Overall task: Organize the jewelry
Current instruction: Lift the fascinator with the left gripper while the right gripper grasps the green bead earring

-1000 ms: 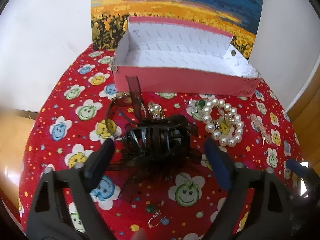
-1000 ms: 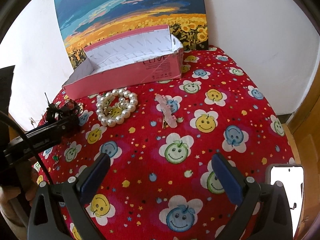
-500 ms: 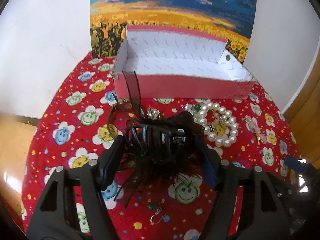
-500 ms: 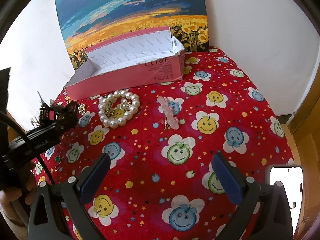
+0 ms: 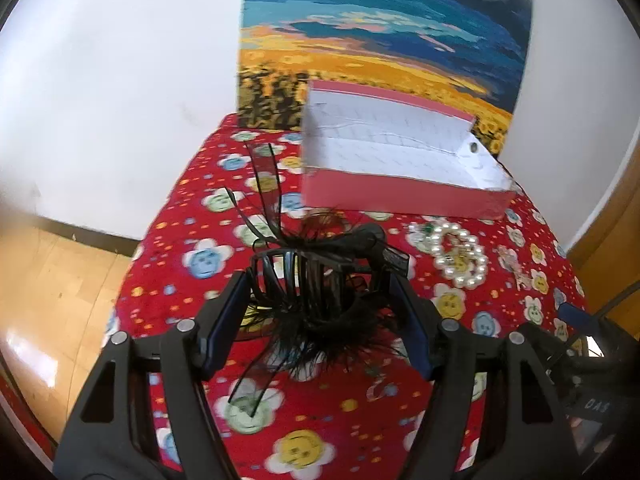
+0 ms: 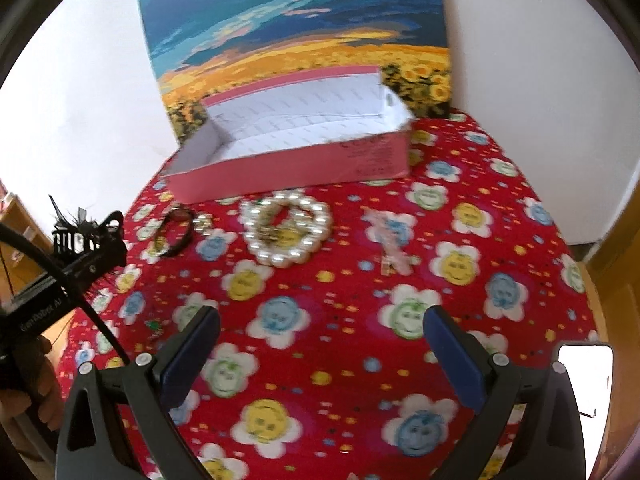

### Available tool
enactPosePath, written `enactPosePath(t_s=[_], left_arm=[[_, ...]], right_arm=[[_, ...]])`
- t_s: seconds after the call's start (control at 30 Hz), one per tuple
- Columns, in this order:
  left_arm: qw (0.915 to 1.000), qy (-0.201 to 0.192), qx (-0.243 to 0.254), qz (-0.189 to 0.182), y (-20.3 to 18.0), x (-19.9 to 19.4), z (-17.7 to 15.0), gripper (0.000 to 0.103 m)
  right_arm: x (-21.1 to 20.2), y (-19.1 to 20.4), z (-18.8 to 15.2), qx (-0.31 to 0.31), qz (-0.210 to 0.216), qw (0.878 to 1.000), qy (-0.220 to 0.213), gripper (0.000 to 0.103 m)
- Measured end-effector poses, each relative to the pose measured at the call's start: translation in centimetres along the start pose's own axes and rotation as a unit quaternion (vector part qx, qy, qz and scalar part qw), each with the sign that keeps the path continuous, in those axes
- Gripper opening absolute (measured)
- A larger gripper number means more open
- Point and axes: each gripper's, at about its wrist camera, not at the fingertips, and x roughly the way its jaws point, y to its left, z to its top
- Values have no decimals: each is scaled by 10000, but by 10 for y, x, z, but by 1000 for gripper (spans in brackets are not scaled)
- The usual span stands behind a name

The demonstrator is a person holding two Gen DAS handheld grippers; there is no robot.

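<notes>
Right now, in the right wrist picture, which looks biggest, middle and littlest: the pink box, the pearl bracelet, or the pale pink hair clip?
1. pink box, by far the biggest.
2. pearl bracelet.
3. pale pink hair clip, the littlest, though blurry.
The box sits farthest from the camera, so it isn't just looking big from nearness.

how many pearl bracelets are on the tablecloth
1. The pearl bracelet lies on the red tablecloth just in front of the pink box. The box floor looks bare.
</notes>
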Motion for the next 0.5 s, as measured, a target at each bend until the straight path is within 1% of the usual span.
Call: enactPosePath(t_s=[0.13,0.27,0.37,0.5], left_arm=[[9999,-16,-107,110,19,-4,-4,64],[9994,24,-183,285,38,-6,-8,64],[9989,35,-291,363,53,-9,-12,64],[9981,28,-413,456,68,-12,-17,64]], right_arm=[[5,19,5,-86,251,9996,91,103],[16,37,8,1,563,9979,322,103],[23,49,10,-40,628,9972,398,103],[32,73,8,-268,655,9961,521,103]])
